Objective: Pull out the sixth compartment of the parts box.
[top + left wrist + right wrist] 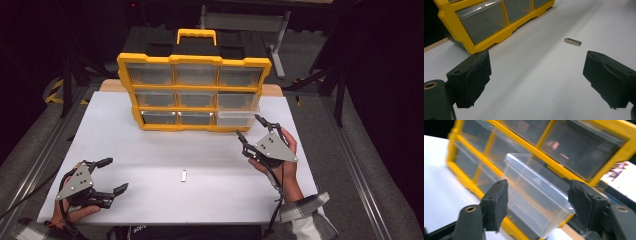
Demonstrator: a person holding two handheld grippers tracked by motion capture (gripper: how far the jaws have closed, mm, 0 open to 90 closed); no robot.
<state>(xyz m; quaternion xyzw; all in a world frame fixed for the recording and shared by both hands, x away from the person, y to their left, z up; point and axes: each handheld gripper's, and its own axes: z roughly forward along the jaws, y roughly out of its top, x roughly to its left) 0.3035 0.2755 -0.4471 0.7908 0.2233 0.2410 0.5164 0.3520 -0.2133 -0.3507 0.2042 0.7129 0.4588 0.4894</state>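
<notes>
A white surface [150, 145] carries the scene, with a strip of pale wood [112, 85] showing along its far edge; a small flat metal piece [184, 175] lies alone on it, toward the near side and well apart from everything else; in the left gripper view it lies flat, oblong, one end rounded; behind the surface stands a black case with a yellow handle [196, 35]; farther back a grey metal frame [245, 21] on legs; grey carpet floor [350, 150] runs along both sides, with metal rails [40, 160] beside the surface.
</notes>
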